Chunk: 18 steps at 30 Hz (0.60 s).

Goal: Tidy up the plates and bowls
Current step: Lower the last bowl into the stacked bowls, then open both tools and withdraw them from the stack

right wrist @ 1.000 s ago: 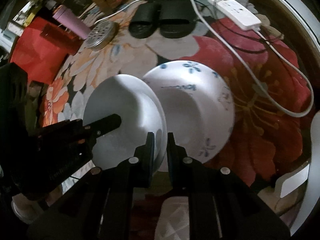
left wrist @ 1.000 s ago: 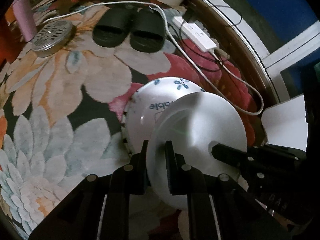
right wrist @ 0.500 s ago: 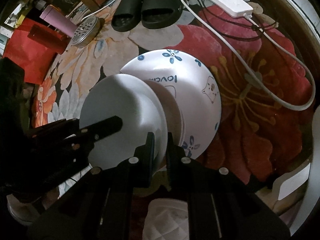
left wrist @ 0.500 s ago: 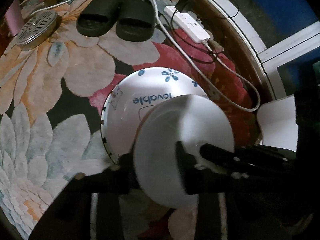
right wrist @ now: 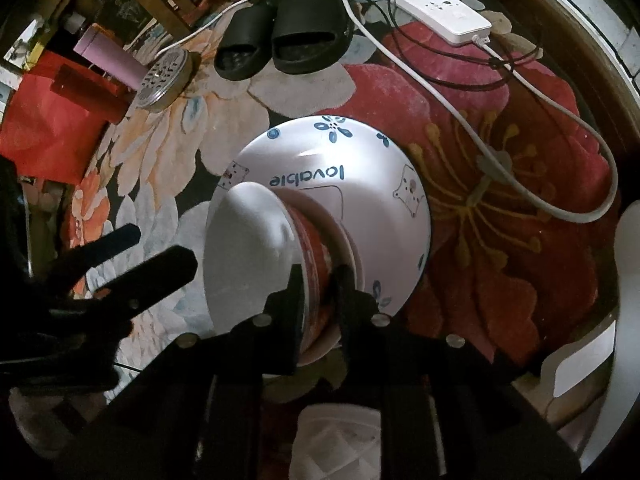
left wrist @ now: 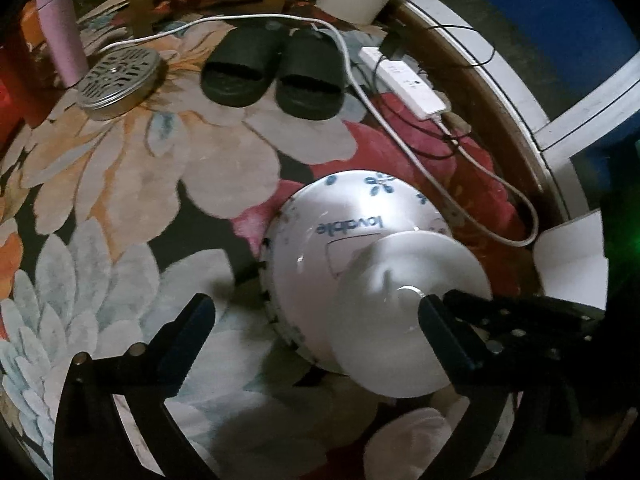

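Note:
A large white plate with blue flowers and the word "lovable" (left wrist: 352,216) (right wrist: 352,184) lies on the floral carpet. A small white bowl with a red outside (right wrist: 256,256) (left wrist: 408,312) is held tilted over the plate's near edge. My right gripper (right wrist: 318,284) is shut on the bowl's rim. My left gripper (left wrist: 316,320) is open, its fingers spread wide to either side of the bowl, and it shows at the left of the right wrist view (right wrist: 132,256).
Black slippers (left wrist: 276,76), a white power strip (left wrist: 404,80) with cables, a round metal lid (left wrist: 120,76) and a pink tumbler (left wrist: 62,36) lie farther back on the carpet. A white patterned dish (right wrist: 336,440) sits below my right gripper. A curved wooden edge (left wrist: 500,120) runs at the right.
My left gripper has let go of the bowl and opened wide. The bowl has come down onto the plate's near side, still held by my right gripper.

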{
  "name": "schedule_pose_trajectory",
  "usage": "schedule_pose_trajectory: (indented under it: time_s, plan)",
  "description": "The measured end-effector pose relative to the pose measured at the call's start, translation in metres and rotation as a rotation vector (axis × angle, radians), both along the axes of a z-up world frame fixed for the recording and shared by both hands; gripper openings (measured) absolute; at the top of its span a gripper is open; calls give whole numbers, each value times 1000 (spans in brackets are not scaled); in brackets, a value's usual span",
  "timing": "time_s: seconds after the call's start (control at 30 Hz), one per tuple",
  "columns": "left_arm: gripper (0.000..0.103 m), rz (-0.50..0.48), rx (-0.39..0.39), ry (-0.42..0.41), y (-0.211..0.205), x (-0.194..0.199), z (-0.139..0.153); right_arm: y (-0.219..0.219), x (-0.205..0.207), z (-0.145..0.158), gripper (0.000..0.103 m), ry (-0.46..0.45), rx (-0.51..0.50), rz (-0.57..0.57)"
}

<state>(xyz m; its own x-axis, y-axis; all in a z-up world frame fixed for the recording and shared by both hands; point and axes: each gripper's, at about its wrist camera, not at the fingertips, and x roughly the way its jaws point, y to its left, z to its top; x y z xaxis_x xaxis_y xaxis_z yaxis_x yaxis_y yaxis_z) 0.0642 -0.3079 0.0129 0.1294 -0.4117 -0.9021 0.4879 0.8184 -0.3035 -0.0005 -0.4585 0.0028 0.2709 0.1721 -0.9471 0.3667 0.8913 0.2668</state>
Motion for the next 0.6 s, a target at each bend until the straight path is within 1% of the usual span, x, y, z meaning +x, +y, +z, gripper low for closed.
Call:
schedule_pose_trajectory:
  time_s: [0.13,0.2,0.27,0.33,0.4,0.43,0.47,0.5,0.53,0.57,0.6]
  plan:
    - [102,13,6,10,6,0,-4,2,1,2,19,-4,-16,-5]
    - [102,17,8,9,8,0,-5,3,1,4,25,-20,-4,-1]
    - [102,22,8,9,10,1,-5,4,2,5,43,-39,17,6]
    - [102,32,3,9,13,2,-4,9,3,10,49,-52,-20,18]
    - [102,44,1,8,15,3,-4,12,3,18,49,-87,-55,32]
    - [102,48,8,2,17,4,-4,12,4,22,51,-104,-61,34]
    - [102,52,13,-1,18,5,-4,12,4,23,56,-111,-67,32]
    - [102,57,21,-4,19,5,-4,11,3,25,59,-119,-84,24]
    - [102,61,25,-5,20,6,-5,10,3,26,66,-122,-98,20]
    - [102,63,29,-8,20,6,-5,9,3,24,78,-116,-124,12]
    - [102,64,35,-17,21,5,-5,7,2,22,85,-106,-141,4]
